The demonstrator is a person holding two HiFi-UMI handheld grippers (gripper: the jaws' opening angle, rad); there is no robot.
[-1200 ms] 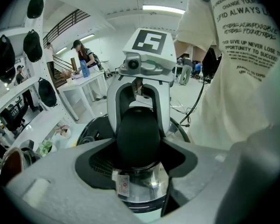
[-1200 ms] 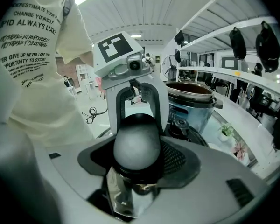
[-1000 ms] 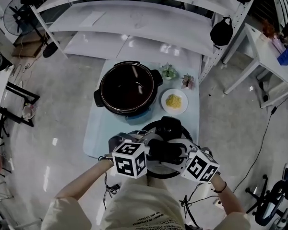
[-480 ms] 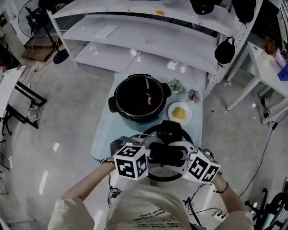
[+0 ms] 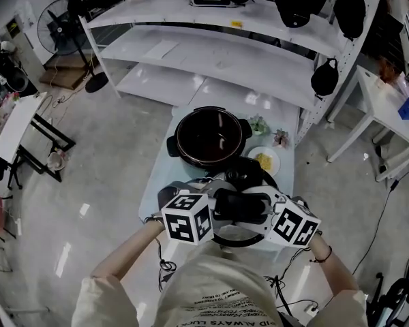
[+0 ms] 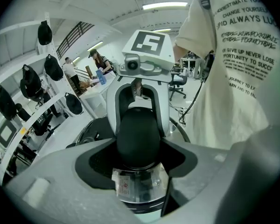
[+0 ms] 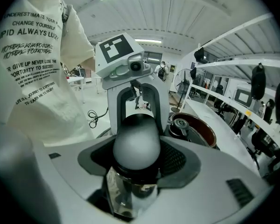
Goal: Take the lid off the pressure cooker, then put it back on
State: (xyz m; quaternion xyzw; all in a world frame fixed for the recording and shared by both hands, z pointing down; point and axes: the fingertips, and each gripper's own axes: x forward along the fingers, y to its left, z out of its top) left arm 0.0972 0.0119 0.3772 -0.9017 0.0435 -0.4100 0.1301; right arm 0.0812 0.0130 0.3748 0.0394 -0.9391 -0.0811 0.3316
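The open pressure cooker pot (image 5: 211,138) stands on the small light-blue table (image 5: 158,182), its dark inside bare. The round black lid (image 5: 249,176) hangs in the air just in front of the pot, over the table's near end. My left gripper (image 5: 217,204) and right gripper (image 5: 264,211) clamp the lid's thick black handle (image 5: 240,206) from opposite sides. In the left gripper view the handle (image 6: 139,136) fills the gap between the jaws. The right gripper view shows the same handle (image 7: 136,146), with the pot (image 7: 197,130) beyond it.
A white plate of yellow food (image 5: 266,161) and two small potted plants (image 5: 259,125) (image 5: 281,138) sit right of the pot. White shelving (image 5: 211,60) rises behind the table. A fan (image 5: 54,26) stands at far left and a white side table (image 5: 388,107) at right.
Both grippers have lifted the lid together, and it now sits closer to the pot's near rim, covering part of the plate. The head view has tipped up, so more shelving shows.
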